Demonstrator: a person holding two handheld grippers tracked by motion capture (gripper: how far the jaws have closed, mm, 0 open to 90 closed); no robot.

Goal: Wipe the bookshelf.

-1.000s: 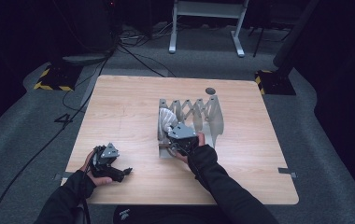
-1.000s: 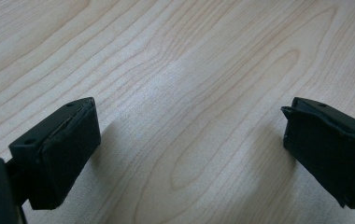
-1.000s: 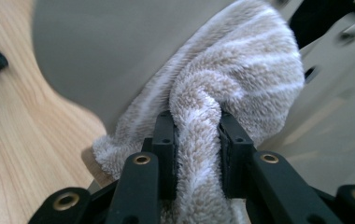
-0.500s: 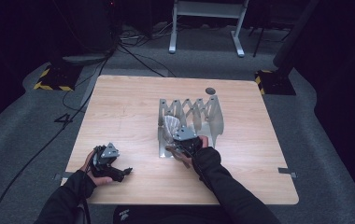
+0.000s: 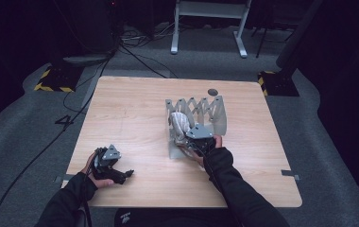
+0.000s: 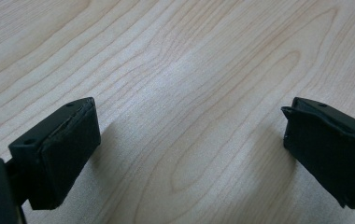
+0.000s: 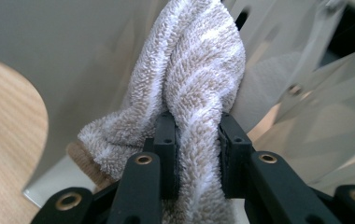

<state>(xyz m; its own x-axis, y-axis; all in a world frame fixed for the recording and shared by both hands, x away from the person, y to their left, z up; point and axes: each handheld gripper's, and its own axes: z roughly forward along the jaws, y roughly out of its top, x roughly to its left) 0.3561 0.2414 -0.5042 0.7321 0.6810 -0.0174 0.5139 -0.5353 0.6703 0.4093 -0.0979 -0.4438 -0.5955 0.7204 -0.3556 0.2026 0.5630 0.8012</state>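
The striped towel (image 7: 199, 93), pinched between the right gripper (image 7: 196, 154) jaws, is being drawn nearer out of the folding rack (image 5: 217, 116) while the left gripper (image 6: 189, 158) is being rested spread on the table (image 5: 135, 113).

We see a pale wooden table (image 5: 135, 109) with rounded corners standing on grey carpet. Directly on it, right of its middle, stands a grey accordion-style rack (image 5: 215, 116) with upright dividers. Just behind the rack, toward the far edge, sits a small dark round spot (image 5: 212, 91). Well to the rack's left, near the front edge, the left gripper (image 5: 116, 174) rests on the wood.
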